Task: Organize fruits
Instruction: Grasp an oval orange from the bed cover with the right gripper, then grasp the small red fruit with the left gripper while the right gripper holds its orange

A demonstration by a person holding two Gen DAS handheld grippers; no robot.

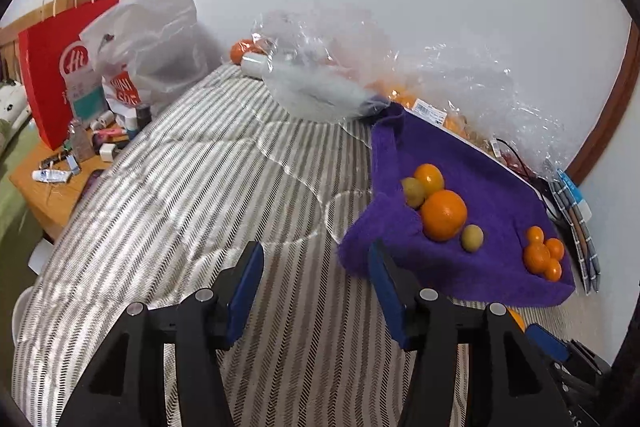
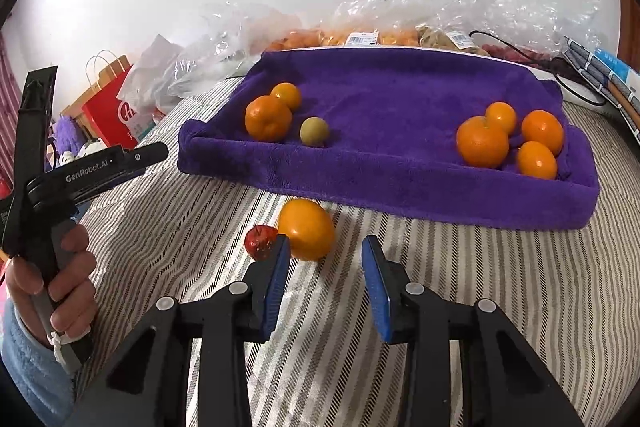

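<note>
Striped bedspread point(image 2: 440, 287) underfoot, white wall behind. At left, left gripper point(image 1: 316, 251): jaws partly apart, empty, seemingly waiting beside the purple towel-lined tray point(image 2: 400, 195). Then small red fruit point(image 2: 260, 242), part hidden by a finger, touching a loose orange point(image 2: 306, 229), both short of the tray, likely unsorted. Right gripper point(image 2: 326, 247): jaws narrowly apart just before that orange, gripping nothing. Mandarins point(image 2: 482, 143) clustered at tray's right. Bagged produce behind: unclear through plastic.

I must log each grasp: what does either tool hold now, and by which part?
Nothing. The left tool and right tool are both empty; the orange lies untouched on the blanket.
</note>
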